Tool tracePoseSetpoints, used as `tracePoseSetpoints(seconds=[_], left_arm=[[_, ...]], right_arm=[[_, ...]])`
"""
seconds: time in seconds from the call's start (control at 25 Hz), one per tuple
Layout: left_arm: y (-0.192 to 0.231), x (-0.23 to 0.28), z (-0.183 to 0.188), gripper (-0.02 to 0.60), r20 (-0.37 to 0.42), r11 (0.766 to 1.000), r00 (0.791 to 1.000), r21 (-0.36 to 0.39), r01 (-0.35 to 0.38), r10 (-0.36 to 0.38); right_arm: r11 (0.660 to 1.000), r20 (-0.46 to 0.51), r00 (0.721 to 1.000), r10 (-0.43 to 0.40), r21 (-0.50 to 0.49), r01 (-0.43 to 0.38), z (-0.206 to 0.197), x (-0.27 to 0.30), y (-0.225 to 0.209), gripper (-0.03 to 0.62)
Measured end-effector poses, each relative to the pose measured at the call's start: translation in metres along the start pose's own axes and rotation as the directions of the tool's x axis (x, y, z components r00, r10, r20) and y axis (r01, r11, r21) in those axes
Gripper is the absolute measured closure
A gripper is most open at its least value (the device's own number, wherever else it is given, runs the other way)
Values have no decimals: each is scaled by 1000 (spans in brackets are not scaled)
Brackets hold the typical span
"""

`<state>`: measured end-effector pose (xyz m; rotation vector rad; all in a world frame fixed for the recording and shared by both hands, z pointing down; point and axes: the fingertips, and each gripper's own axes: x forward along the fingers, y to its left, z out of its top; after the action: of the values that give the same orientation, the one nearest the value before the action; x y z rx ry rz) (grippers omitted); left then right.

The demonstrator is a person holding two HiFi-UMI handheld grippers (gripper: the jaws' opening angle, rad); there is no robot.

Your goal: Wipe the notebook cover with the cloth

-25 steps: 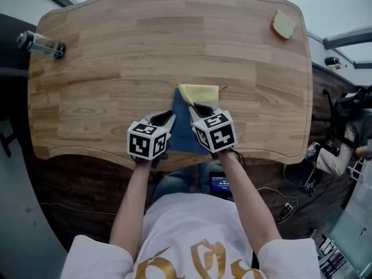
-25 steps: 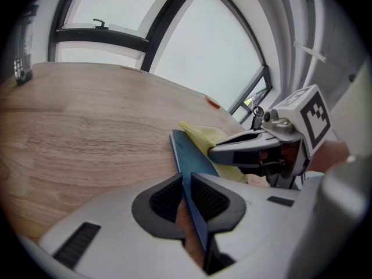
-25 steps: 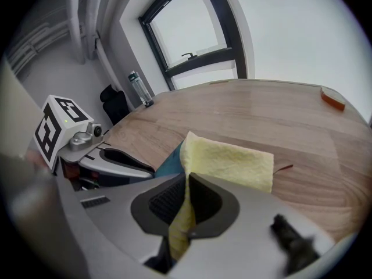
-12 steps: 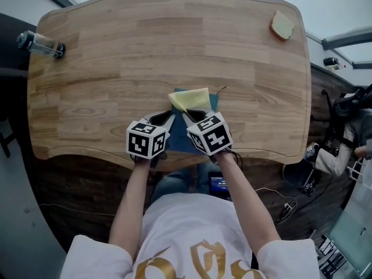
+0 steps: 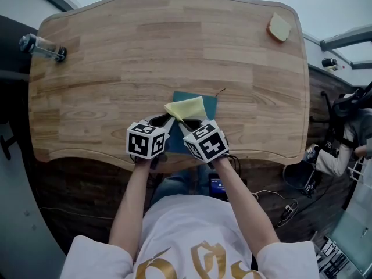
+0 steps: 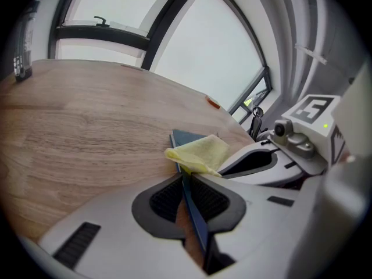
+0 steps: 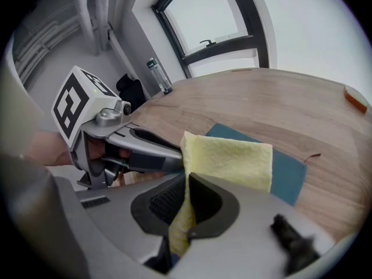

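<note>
- The left gripper (image 6: 187,197) has its jaws clenched on the near edge of the blue notebook (image 5: 210,104), which lies near the front edge of the wooden bench (image 5: 145,51).
- The right gripper (image 7: 185,205), just beside it, has its jaws grasping the yellow cloth (image 5: 186,107), which is spread over the notebook's cover.
- A bottle (image 5: 42,45) lies at the bench's far left corner.
</note>
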<state>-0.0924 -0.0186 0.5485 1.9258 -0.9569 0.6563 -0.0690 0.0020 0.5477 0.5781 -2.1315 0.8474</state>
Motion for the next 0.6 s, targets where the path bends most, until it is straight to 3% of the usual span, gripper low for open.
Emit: tracePoseSetpoints(seconds=[0.6], left_arm=[[0, 0, -1, 528, -4, 1000, 1000, -4, 5, -5]], right_arm=[[999, -31, 999, 43, -29, -44, -13, 2, 21, 557]])
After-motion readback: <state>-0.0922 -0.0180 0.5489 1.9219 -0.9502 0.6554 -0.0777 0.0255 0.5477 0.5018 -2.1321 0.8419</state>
